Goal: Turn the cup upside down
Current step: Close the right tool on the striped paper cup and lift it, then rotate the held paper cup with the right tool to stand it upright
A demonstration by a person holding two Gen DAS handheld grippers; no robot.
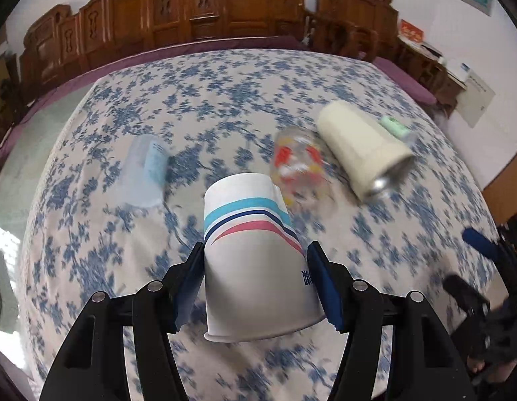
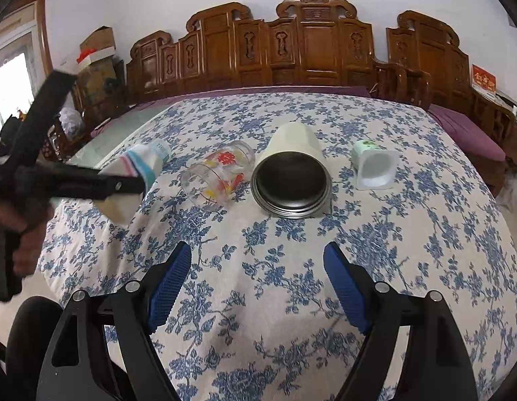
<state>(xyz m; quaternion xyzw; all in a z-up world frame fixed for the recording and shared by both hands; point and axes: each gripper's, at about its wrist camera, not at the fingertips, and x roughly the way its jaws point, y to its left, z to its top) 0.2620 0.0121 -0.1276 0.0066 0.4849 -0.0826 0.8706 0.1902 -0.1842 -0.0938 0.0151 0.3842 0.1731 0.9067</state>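
Observation:
My left gripper [image 1: 255,250] is shut on a white paper cup [image 1: 251,260] with teal, navy and red stripes. The cup is held above the table with its rim toward me and down, its closed base pointing away. In the right wrist view the same cup [image 2: 135,173] shows at the left, tilted in the left gripper's black fingers [image 2: 125,183]. My right gripper [image 2: 256,254] is open and empty above the floral tablecloth [image 2: 258,300], near the front.
On the cloth lie a clear glass with red and yellow flowers [image 2: 218,173], a cream tumbler with a dark mouth [image 2: 292,173], a small white and green pot [image 2: 375,167] and a pale plastic cup [image 1: 145,173]. Carved wooden benches stand behind.

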